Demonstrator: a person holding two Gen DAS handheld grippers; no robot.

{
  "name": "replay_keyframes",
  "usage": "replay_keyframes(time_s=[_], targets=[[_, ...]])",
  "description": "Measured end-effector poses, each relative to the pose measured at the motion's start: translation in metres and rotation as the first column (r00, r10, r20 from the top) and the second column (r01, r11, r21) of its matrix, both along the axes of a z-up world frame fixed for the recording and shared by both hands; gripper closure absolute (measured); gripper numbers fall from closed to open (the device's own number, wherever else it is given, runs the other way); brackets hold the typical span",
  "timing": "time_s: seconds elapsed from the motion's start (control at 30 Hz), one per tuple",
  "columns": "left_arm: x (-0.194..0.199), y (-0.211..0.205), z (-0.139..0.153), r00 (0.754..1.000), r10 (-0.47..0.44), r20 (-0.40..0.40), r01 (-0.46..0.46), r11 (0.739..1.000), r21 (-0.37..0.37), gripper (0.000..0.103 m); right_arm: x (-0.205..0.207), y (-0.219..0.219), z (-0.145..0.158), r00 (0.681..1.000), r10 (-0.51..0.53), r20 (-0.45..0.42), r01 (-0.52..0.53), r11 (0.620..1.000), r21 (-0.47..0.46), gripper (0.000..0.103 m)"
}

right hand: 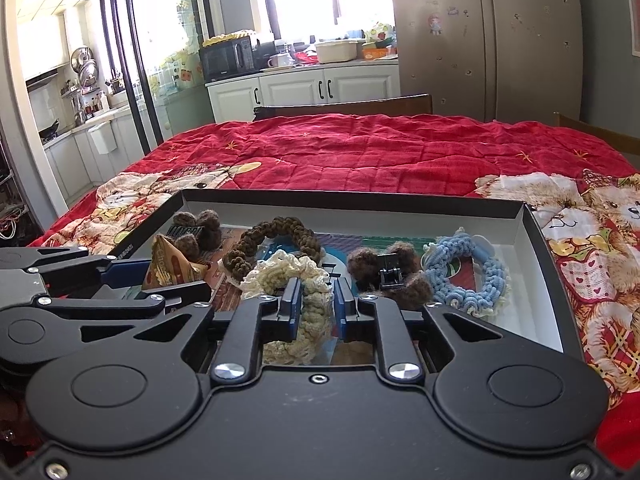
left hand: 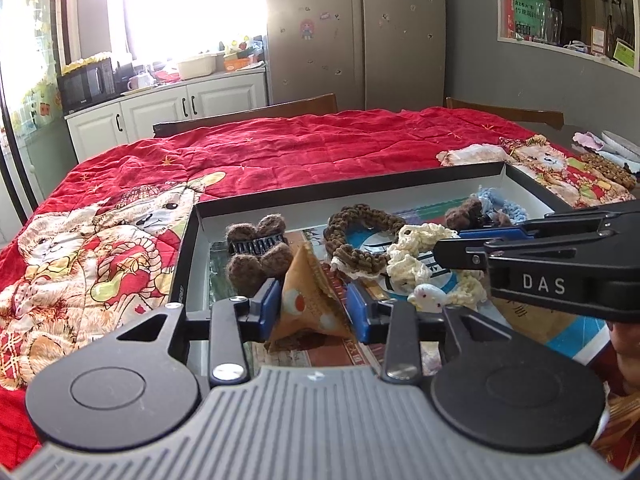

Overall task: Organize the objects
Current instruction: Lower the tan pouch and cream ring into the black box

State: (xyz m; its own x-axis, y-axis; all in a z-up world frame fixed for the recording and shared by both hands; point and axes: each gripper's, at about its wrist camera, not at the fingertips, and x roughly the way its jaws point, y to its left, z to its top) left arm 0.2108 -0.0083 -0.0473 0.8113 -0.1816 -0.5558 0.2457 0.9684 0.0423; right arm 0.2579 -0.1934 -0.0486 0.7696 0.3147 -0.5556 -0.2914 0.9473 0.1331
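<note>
A shallow black box [left hand: 348,190] [right hand: 352,196] with a white inside lies on the red quilt. My left gripper [left hand: 314,310] [right hand: 160,284] stands open at the box's near left, with an orange triangular snack packet [left hand: 308,292] [right hand: 172,270] resting between its blue pads. My right gripper [right hand: 317,308] [left hand: 444,250] is shut on a cream crochet scrunchie [right hand: 280,276] [left hand: 412,256] in the middle of the box. Also in the box are a brown crochet scrunchie [left hand: 360,236] [right hand: 272,236], a blue one [right hand: 468,276] [left hand: 504,204] and two fuzzy brown claw clips [left hand: 256,252] [right hand: 388,276].
A small white figure [left hand: 430,298] lies by the cream scrunchie. The red bear-print quilt [left hand: 280,152] covers the table around the box. Wooden chairs [left hand: 304,104] stand at the far side. More small items [left hand: 608,168] lie at the table's far right.
</note>
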Motion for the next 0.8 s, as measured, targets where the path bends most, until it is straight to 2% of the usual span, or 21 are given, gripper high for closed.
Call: replay_keyframes(time_s=[0.07,0.23,0.3,0.8], targets=[[0.0,0.001,0.001,1.0,0.003,0.0,-0.003,1.0,-0.007,0.045,-0.001,0.0,0.0,1.0,-0.002,0.003,0.002,1.0,0.002,0.085],[-0.001,0.003,0.002,1.0,0.009,0.007,-0.009,1.0,-0.017,0.04,-0.003,-0.002,0.002,1.0,-0.007,0.016,0.007,1.0,0.011,0.071],[-0.002,0.003,0.003,1.0,0.007,0.012,-0.007,1.0,-0.022,0.038,-0.005,-0.002,0.003,1.0,-0.008,0.019,0.007,1.0,0.011,0.068],[-0.007,0.008,0.011,0.999,0.018,0.039,-0.016,0.998,-0.053,0.025,-0.015,-0.005,0.019,0.998,0.001,0.06,-0.002,1.0,0.013,0.064]])
